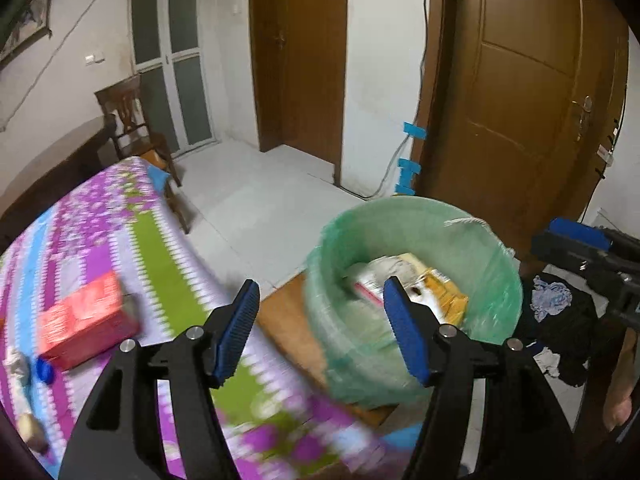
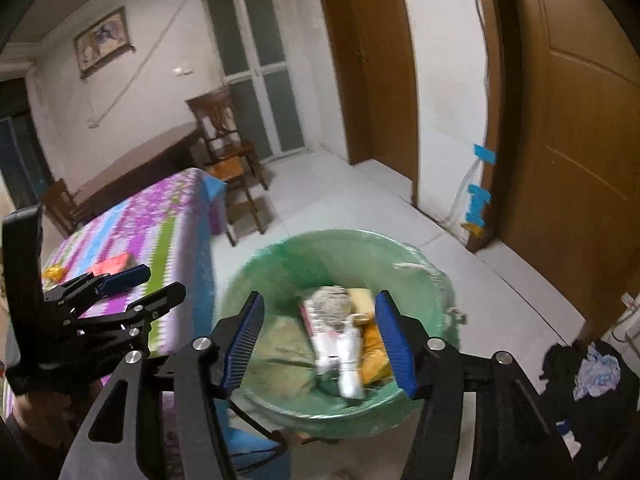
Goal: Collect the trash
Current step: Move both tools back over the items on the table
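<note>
Bin [image 2: 280, 256] set on the floor just right of the counter [image 1: 168, 240], trash [image 2: 340, 332] piled in the bin, box [image 1: 86, 320] laid on the counter, chair [image 2: 228, 152] placed behind the counter, clothes [image 2: 592, 372] heaped right of the bin, door [image 1: 532, 80] behind the bin

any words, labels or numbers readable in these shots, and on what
None can be read.
Red box on the bedspread: print on its side, blurred.
White packet in the bin: red and grey markings, blurred.
Yellow packet in the bin: no legible print.
Framed picture on the wall: too small to tell any text.
</note>
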`<state>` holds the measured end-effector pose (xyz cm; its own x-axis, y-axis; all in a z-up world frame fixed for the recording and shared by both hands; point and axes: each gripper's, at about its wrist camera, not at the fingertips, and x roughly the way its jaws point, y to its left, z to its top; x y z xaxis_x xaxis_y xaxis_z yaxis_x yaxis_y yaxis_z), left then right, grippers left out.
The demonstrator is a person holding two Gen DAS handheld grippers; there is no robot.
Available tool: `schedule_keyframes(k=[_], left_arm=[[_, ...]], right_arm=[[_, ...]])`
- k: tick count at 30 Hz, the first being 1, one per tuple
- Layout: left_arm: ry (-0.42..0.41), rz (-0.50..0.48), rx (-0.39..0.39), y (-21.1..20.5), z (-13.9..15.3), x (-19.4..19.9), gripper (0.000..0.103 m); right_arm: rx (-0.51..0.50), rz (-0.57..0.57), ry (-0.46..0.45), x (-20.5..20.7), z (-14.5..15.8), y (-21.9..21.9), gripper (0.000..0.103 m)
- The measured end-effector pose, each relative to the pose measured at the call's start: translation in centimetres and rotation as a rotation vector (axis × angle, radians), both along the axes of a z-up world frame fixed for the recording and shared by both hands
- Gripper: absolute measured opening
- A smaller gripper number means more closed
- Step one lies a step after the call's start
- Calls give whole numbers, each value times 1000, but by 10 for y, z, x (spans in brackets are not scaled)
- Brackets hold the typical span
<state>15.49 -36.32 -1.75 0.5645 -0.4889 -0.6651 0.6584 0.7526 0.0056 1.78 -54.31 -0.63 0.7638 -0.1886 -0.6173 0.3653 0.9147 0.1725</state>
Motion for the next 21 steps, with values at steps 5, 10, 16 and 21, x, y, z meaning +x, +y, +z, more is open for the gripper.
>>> schedule_keyframes(k=[5, 10, 16, 21], left_arm=[[-7, 49, 9, 61, 14, 3, 62], [6, 130, 39, 131, 25, 22, 62], [59, 282, 100, 235, 34, 71, 62], [140, 383, 133, 301, 28, 117, 62]], right_arm=[[6, 98, -21, 5, 9, 47, 62], [21, 208, -14, 21, 9, 98, 66], [40, 316, 15, 49, 0, 156, 66], [59, 394, 28, 75, -4, 203, 66]])
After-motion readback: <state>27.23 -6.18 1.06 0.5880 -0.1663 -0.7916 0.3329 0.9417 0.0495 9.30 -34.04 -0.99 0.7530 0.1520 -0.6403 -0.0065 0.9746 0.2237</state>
